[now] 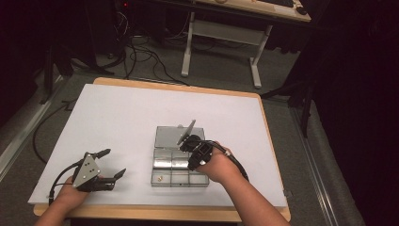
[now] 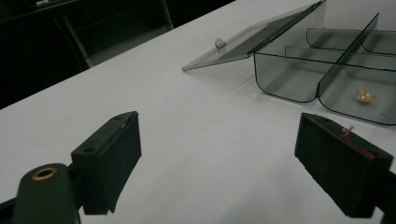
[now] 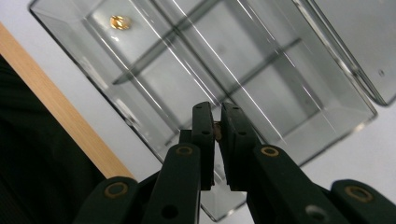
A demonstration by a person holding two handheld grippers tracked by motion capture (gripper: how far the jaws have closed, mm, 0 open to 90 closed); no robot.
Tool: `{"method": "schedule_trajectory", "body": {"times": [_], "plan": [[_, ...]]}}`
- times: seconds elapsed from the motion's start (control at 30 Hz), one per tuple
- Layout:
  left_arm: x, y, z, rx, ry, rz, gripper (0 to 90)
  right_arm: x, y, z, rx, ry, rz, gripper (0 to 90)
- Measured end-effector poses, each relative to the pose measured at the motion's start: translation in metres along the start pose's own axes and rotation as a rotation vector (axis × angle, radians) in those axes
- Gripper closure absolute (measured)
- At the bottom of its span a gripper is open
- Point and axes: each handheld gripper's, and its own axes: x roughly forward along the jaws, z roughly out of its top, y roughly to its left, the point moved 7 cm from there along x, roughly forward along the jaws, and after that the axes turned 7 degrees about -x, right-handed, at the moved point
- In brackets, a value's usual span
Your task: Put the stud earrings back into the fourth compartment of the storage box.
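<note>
The right hand-held gripper (image 3: 217, 128) pinched a small brass piece (image 3: 217, 131) over the clear compartment box (image 1: 160, 178); lowering before release seemed wise. The left hand-held gripper (image 2: 217, 161) gaped wide.

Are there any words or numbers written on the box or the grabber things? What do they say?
None can be read.
The clear box with compartments and its open lid: no label or print.
The left gripper and right gripper: plain black fingers with no letters; a small red mark on one left finger is not a word.
The white table cover: blank.
</note>
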Motion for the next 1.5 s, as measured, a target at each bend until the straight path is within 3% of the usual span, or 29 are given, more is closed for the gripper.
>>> {"method": "schedule_trajectory", "body": {"times": [0.83, 1.1, 1.5], "plan": [[0.001, 0.000, 0.000, -0.012, -0.003, -0.008, 14.9, 0.033, 0.049, 0.052, -0.151, -0.004, 0.066, 85.7], [0.001, 0.000, 0.000, -0.012, 0.005, -0.014, 14.9, 0.043, 0.057, 0.059, -0.169, 0.003, 0.074, 85.6], [0.001, 0.000, 0.000, -0.014, 0.007, -0.015, 14.9, 0.059, 0.056, 0.058, -0.167, 0.017, 0.077, 85.5]]}}
